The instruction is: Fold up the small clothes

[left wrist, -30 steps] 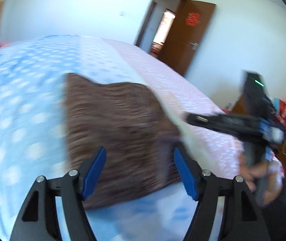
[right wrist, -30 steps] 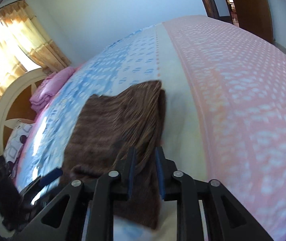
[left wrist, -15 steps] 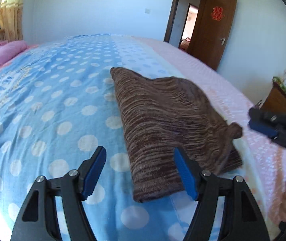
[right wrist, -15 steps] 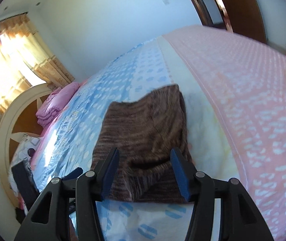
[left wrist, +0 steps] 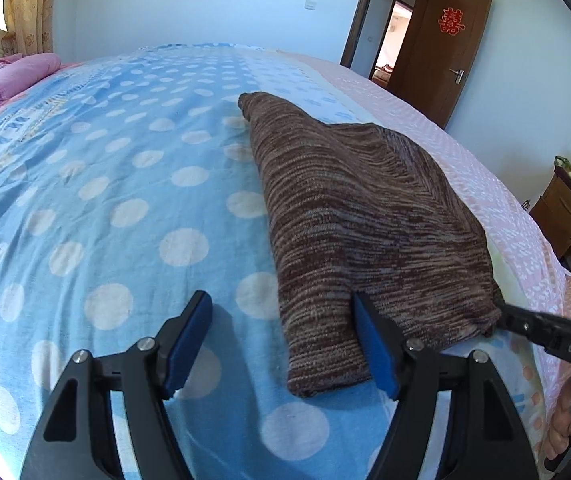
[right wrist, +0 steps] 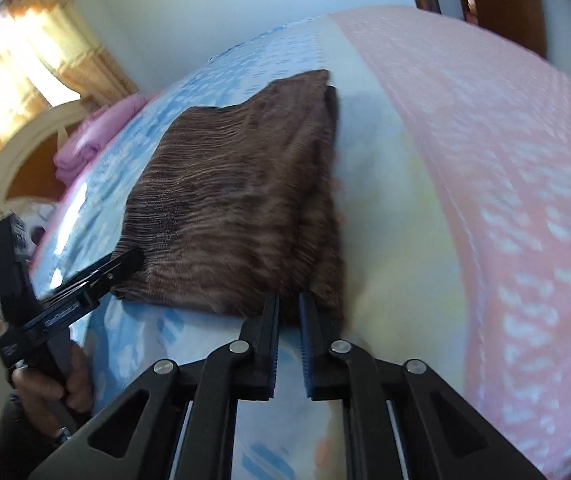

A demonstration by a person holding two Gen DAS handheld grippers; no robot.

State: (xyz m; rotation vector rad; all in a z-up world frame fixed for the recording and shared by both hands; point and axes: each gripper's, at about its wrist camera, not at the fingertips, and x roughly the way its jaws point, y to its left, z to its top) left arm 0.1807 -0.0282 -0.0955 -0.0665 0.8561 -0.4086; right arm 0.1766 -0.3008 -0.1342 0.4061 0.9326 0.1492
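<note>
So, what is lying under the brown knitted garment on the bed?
The brown knitted garment lies folded on the bedsheet, over its blue dotted part and the pale strip beside the pink. Whether anything else lies beneath cannot be seen; the garment covers it.

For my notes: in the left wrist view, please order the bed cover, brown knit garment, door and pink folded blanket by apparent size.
1. bed cover
2. brown knit garment
3. door
4. pink folded blanket, partly cut off at the edge; both last ones lie far away.

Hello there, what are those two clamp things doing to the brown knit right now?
Left tool open at near corner. Right tool shut on brown knit edge. Nothing in the way.
</note>
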